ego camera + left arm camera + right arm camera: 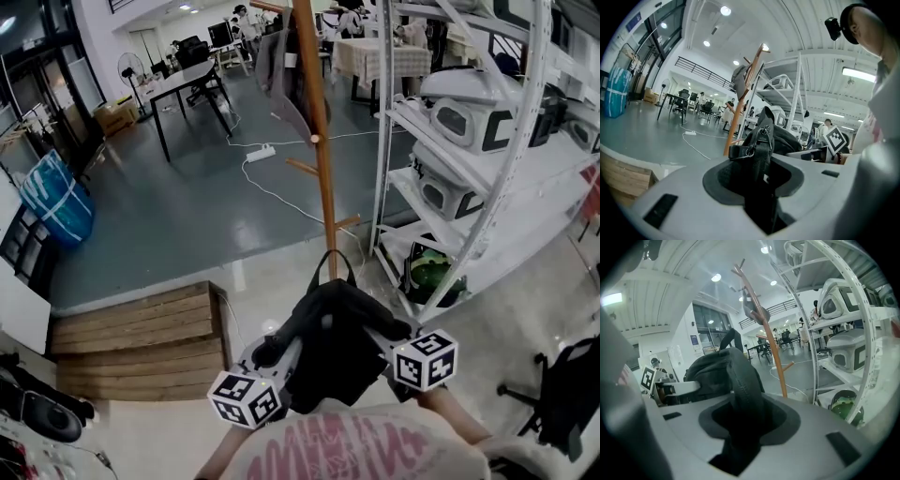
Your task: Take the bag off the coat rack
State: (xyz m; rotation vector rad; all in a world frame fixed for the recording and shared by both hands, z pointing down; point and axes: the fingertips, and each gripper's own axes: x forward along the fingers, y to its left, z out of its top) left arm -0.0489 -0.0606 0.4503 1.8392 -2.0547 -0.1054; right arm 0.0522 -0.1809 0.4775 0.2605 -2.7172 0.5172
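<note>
A: Holding the black fabric bag (337, 342) just before the wooden coat rack (317, 131), free of it?

B: Yes; the left tool (279, 354) pinches its strap and the right tool (386, 334) its padded edge. Grip evenly and draw it away level.

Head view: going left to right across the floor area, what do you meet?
Blue sack → wooden steps → left gripper → black bag → right gripper → black chair.

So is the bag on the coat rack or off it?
Off: the bag is held between the left gripper and right gripper, apart from the coat rack.
</note>
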